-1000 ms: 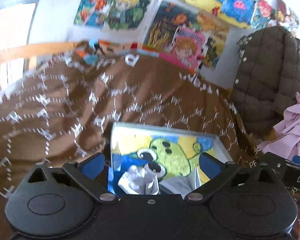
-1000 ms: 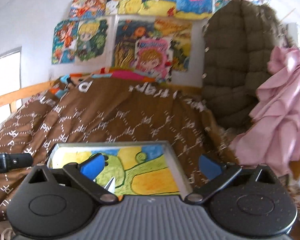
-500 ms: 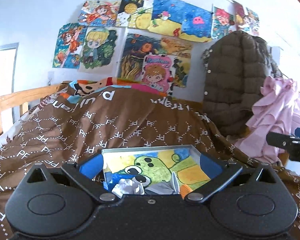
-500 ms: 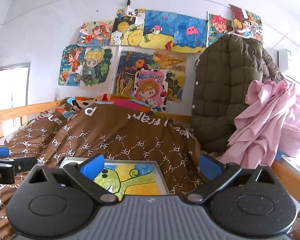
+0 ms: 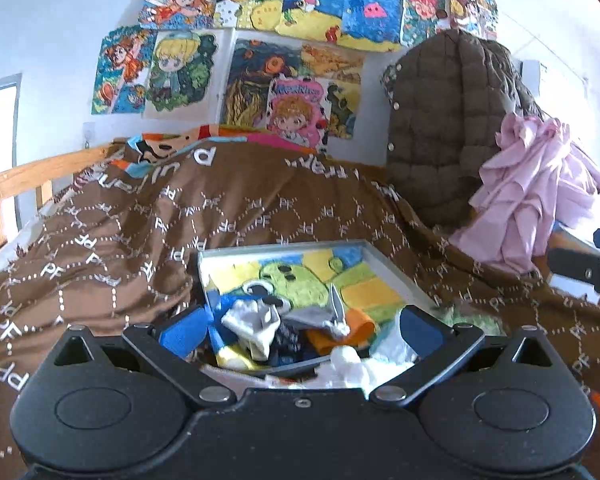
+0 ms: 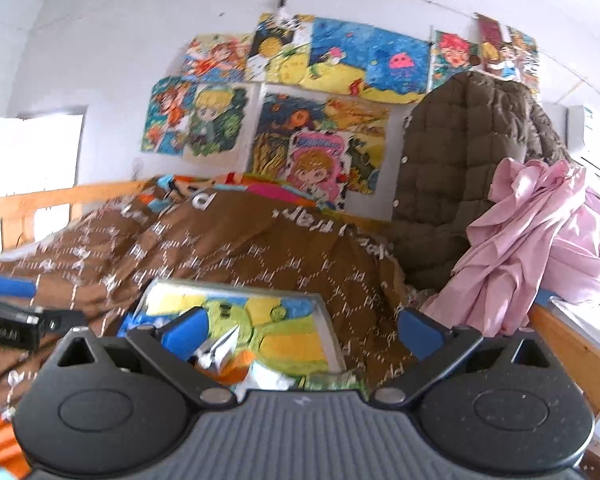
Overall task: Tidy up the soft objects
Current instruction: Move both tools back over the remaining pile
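Here the soft items point(image 5: 268, 328) lie in the tray point(image 5: 384, 264) between the left gripper point(image 5: 298, 330)'s spread fingers (right gripper point(image 6: 302, 330) likewise apart).

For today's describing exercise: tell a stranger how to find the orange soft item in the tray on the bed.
Start at the big brown blanket covering the bed, then find the shallow tray with a green cartoon creature painted on its floor. At the tray's near end lies a heap of small soft things; the orange item sits on its right side, the only orange piece among white, grey and dark blue ones.
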A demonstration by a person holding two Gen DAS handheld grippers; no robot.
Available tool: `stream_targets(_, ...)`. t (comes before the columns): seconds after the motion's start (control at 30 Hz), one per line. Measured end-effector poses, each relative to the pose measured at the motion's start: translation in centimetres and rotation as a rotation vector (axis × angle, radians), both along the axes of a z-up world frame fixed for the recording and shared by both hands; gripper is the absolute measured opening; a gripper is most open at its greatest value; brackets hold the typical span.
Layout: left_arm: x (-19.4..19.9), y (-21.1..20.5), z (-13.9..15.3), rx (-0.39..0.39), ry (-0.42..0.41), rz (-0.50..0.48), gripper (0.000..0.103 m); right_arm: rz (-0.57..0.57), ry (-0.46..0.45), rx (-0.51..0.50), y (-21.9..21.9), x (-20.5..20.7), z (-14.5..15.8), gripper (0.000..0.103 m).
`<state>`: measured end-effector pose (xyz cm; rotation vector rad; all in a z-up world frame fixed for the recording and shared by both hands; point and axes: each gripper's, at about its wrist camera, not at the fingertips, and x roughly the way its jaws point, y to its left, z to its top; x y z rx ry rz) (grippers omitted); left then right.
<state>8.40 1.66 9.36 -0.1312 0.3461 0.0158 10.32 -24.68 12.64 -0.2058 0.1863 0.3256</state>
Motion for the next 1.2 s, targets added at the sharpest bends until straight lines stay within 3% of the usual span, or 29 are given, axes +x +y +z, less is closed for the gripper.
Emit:
stream_targets(0.5, -2.7, -1.2, -3.3, 0.059, 0.13, -0.076, 0.102, 0.066, 0.174, -0.146, 0.6, -3.0, -5.6, 0.103)
stream_targets(0.77, -3.9, -1.9, -5.2, 0.081, 0.202, -0.115, 0.102, 0.094, 0.223, -0.17, 1.0, -3.4, -6.5, 0.103)
stream_targets(1.2, -4.8, -2.5, -6.3, 0.105, 0.255, -0.131, 0.102, 0.093, 0.326, -0.169, 1.6, -3.1, -7.7, 0.103)
